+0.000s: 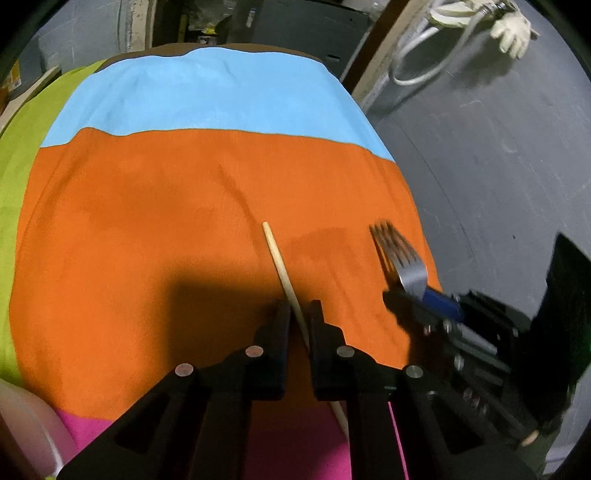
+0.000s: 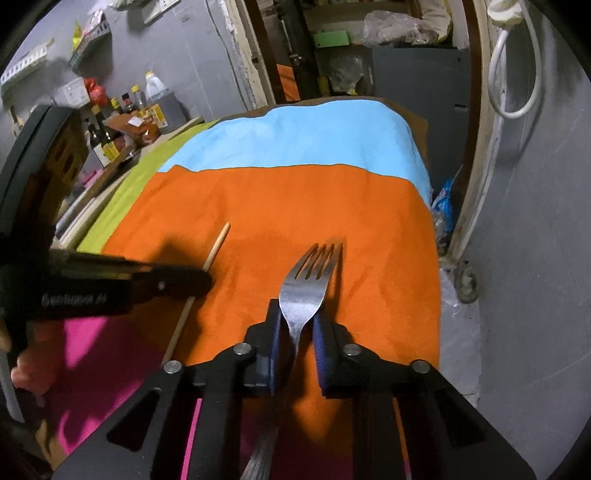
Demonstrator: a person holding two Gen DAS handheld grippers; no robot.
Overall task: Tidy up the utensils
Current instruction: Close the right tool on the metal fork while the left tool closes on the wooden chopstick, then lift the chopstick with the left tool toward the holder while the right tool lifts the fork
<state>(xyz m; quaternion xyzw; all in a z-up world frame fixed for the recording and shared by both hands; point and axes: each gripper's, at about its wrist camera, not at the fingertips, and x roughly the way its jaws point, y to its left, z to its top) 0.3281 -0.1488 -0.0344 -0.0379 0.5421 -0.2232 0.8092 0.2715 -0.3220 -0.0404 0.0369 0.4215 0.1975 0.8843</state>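
The setting is a cluttered domestic kitchen or storage room. Grey plastered walls (image 2: 535, 258) enclose it. A side shelf (image 2: 122, 155) carries sauce bottles (image 2: 105, 142) and an oil jug (image 2: 157, 92). A bench is draped in a multicoloured cloth (image 2: 295, 206). White hose (image 2: 513, 85) and a glove (image 1: 513, 29) hang on the wall.

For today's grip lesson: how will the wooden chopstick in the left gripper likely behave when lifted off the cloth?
The chopstick looks thin, straight and wooden, so probably stiff and light. The left gripper pinches it well short of its far tip, so it may pivot between the pads. Being round and slim, it could roll on the orange cloth if dropped.
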